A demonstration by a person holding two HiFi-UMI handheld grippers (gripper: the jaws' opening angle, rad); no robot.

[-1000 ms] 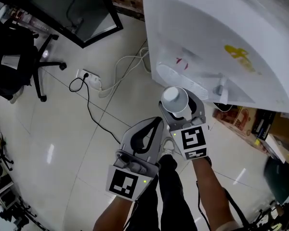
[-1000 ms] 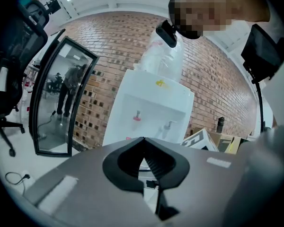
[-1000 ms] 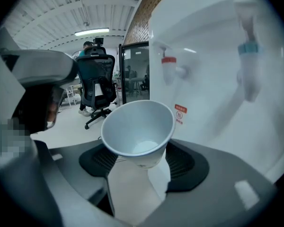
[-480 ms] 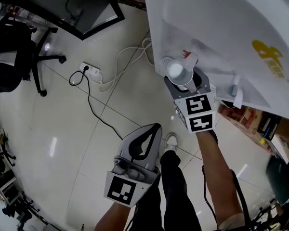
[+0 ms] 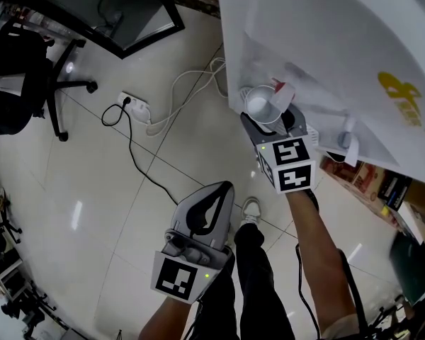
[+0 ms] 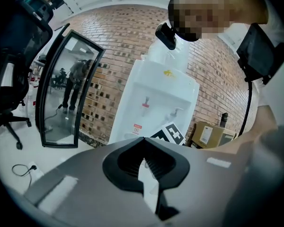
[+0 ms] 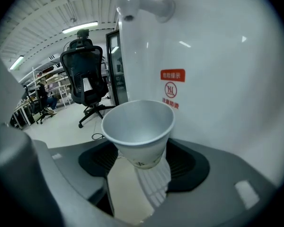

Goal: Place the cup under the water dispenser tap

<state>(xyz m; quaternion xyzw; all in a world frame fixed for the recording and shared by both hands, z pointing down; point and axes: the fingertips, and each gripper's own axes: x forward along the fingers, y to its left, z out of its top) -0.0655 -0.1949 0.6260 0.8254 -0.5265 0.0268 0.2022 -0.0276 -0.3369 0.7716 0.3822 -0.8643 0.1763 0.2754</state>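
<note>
A white paper cup (image 5: pixel 261 105) (image 7: pixel 138 126) stands upright in my right gripper (image 5: pixel 267 119) (image 7: pixel 142 162), which is shut on its lower part. It sits inside the recess of the white water dispenser (image 5: pixel 326 41) (image 7: pixel 217 79), below the red-topped tap (image 5: pixel 278 88) (image 7: pixel 128 4). In the right gripper view the spout hangs above the cup's left rim. A second tap (image 5: pixel 346 141) lies further right. Low at my side, my left gripper (image 5: pixel 229 186) (image 6: pixel 143 140) is shut on nothing and points toward the dispenser (image 6: pixel 161 98).
A power strip (image 5: pixel 131 107) with white and black cables lies on the tiled floor left of the dispenser. Further left are a black office chair (image 5: pixel 28 69) and a dark-framed glass panel (image 5: pixel 113 13). Cardboard boxes (image 5: pixel 379 179) stand right of the dispenser.
My right gripper has carried the cup up and forward into the dispenser's recess, below the red tap. The left gripper has stayed low and shut.
</note>
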